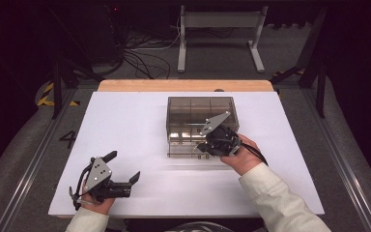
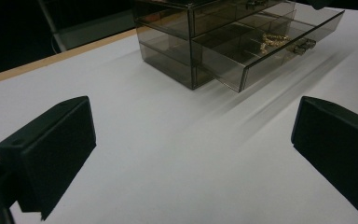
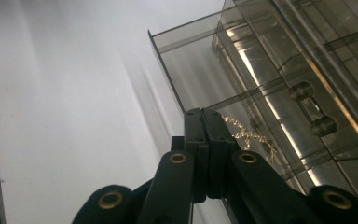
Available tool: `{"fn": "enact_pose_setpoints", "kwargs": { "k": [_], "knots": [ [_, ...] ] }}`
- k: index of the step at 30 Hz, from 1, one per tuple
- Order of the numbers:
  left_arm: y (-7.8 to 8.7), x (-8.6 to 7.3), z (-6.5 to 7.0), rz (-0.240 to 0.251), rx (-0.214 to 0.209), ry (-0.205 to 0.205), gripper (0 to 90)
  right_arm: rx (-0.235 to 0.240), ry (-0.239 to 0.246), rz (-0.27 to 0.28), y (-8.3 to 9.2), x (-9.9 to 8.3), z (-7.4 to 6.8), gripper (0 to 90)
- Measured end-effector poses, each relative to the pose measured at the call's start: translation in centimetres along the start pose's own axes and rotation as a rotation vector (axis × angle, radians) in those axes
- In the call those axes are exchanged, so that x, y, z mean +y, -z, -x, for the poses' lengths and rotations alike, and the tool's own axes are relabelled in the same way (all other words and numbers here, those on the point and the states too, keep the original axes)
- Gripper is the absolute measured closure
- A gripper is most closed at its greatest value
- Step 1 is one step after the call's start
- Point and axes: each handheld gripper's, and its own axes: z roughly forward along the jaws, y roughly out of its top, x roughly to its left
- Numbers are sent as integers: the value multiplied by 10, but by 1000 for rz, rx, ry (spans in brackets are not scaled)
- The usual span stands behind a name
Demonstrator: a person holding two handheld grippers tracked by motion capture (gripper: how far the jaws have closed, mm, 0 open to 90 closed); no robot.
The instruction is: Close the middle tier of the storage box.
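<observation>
Over the open lower drawer near the worktop's far edge, the right tool sits closed above a gold chain, apparently gripping nothing, so picking it up calls for reopening, while the left tool waits open.

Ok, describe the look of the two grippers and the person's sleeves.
Each of the left gripper and right gripper is black, with two blocky black jaws, a grey three-cornered plate on top and a black trailing cable. Brass-coloured rivets mark the right gripper's linkage in its own view. The sleeves are pale cream.

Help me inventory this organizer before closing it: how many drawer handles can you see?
2. One handle is on the pulled-out bottom drawer, beside the gold chain. The other is on the shut drawer above it. Others may be hidden.
</observation>
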Motion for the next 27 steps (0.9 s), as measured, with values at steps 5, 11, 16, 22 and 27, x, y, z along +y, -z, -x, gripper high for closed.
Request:
{"fn": "enact_pose_setpoints", "kwargs": {
  "k": [5, 11, 16, 22, 27],
  "knots": [
    [0, 0, 0, 0, -1, 0, 6, 12, 32, -30, -3, -3, -4, 900],
    [0, 0, 1, -1, -2, 0, 6, 19, 59, -63, -6, -11, -7, 900],
    [0, 0, 1, -2, -1, -1, 6, 22, 64, -77, -7, -18, -7, 899],
    [0, 0, 1, -2, 1, -4, 6, 18, 61, -97, -8, -26, -7, 899],
    [0, 0, 1, -2, 0, -4, 6, 19, 58, -121, -12, -31, -6, 899]
  ]
}}
